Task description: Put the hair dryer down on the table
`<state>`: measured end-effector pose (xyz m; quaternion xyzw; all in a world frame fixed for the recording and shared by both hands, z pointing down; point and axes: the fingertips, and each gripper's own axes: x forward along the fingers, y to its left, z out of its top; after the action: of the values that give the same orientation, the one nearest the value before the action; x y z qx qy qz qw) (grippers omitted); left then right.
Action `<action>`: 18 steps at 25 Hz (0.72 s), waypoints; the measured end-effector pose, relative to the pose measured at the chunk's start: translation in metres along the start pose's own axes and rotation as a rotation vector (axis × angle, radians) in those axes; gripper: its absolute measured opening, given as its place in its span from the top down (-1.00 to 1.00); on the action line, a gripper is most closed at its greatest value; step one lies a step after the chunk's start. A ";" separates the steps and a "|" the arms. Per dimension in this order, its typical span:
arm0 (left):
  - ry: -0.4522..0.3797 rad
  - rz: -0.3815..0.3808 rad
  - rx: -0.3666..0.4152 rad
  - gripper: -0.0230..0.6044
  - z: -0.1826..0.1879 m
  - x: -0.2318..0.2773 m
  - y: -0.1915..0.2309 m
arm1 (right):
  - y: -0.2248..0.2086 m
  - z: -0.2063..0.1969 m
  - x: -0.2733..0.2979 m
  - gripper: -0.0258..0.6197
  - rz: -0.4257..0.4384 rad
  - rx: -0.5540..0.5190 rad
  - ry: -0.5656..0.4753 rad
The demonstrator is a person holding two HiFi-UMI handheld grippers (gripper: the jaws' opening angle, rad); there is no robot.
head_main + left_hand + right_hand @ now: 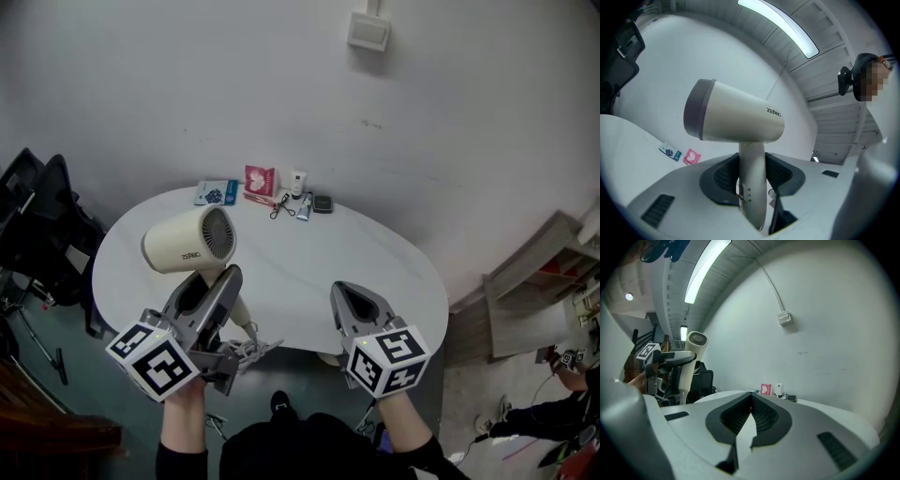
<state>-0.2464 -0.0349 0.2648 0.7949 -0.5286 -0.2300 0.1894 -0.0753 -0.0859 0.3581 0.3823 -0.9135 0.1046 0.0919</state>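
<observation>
A cream hair dryer (187,242) with a grey rear grille is held up over the near-left part of the white oval table (309,272). My left gripper (220,281) is shut on its handle, and the barrel lies level above the jaws. In the left gripper view the handle of the hair dryer (751,187) stands upright between the dark pads of the left gripper (752,173). My right gripper (349,298) hovers over the table's near edge, shut with nothing in it. The right gripper view shows the right gripper (751,400) with its tips together, and the hair dryer (691,357) at left.
Small items line the table's far edge: a blue packet (216,192), a pink packet (260,180), a white bottle (297,183) and a dark case (322,203). A black chair (47,225) stands left of the table. The dryer's cord (251,349) hangs off the near edge.
</observation>
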 end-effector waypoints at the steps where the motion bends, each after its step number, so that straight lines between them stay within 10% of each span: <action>1: 0.005 -0.009 -0.006 0.39 0.000 0.006 0.002 | -0.002 0.001 0.001 0.92 -0.009 0.002 0.001; 18: 0.165 -0.029 -0.035 0.39 -0.062 0.125 0.040 | -0.092 -0.004 0.020 0.92 -0.168 0.044 0.050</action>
<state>-0.1995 -0.1616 0.3166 0.8152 -0.4956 -0.1758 0.2428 -0.0226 -0.1619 0.3776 0.4567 -0.8732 0.1260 0.1145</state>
